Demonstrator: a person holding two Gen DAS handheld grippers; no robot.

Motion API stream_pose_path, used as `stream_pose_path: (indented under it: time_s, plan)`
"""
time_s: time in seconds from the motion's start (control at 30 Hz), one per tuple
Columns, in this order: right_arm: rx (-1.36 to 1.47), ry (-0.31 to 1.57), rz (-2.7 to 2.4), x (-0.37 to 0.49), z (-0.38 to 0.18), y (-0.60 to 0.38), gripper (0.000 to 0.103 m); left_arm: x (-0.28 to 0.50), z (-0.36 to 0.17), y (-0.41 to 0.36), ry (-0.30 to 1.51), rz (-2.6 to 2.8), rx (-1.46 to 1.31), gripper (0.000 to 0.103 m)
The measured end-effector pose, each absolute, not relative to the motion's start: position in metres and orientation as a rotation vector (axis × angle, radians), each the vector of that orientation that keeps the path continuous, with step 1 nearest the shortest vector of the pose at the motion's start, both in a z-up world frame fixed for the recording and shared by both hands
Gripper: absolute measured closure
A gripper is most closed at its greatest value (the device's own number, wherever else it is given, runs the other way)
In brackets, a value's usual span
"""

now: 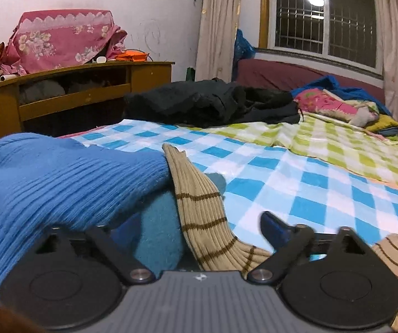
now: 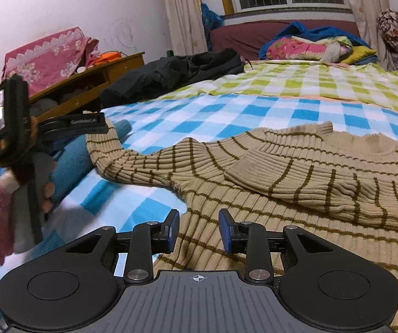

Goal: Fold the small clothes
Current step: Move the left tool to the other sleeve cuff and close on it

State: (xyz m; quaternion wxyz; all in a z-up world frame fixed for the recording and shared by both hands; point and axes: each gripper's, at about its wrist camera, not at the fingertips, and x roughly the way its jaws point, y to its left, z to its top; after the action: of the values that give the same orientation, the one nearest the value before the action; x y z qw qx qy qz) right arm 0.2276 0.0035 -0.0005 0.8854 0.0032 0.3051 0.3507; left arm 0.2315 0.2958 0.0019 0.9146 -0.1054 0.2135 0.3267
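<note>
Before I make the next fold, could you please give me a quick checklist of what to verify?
1. Left gripper jaws open around the sleeve: ok.
2. Right gripper jaws open over the sweater: ok.
3. Sweater lying flat: not ok, bunched near the armpit.
4. Sleeve free of the blue knit: not ok, they touch.
5. Left gripper's left finger position: cannot tell, hidden under the blue knit.

Sweater (image 2: 282, 172) lies on bed (image 2: 226, 111), dark clothes (image 2: 171, 75) behind.
</note>
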Motion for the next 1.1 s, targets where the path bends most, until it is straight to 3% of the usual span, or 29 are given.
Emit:
stream_pose_path:
  time_s: [0.07, 0.13, 0.23, 0.43, 0.8, 0.93, 1.1]
  plan:
    - [0.02, 0.636, 0.732, 0.229, -0.002, 0.003, 0.072, 0.239, -0.001, 0.299, 0.451, 0.66, -0.224, 0.048]
    - [0.033, 0.639, 0.732, 0.231, -0.004, 0.003, 0.072, 0.244, -0.004, 0.307, 0.459, 0.655, -0.273, 0.059]
    - [0.049, 0.642, 0.733, 0.233, -0.004, 0.0, 0.072, 0.243, -0.004, 0.319, 0.455, 0.631, -0.352, 0.089]
    - [0.093, 0.631, 0.72, 0.237, 0.0, -0.011, 0.072, 0.227, -0.004, 0.305, 0.431, 0.531, -0.368, 0.09]
    - [0.148, 0.649, 0.717, 0.254, 0.017, -0.002, 0.072, 0.193, -0.013, 0.209, 0.472, 0.16, -0.227, 0.09]
    - [0.231, 0.721, 0.746, 0.275, 0.015, 0.013, 0.063, 0.194, -0.024, 0.202, 0.509, 0.114, -0.204, 0.09]
    - [0.373, 0.823, 0.734, 0.293, 0.003, 0.022, 0.061, 0.192, -0.025, 0.203, 0.504, 0.073, -0.204, 0.09]
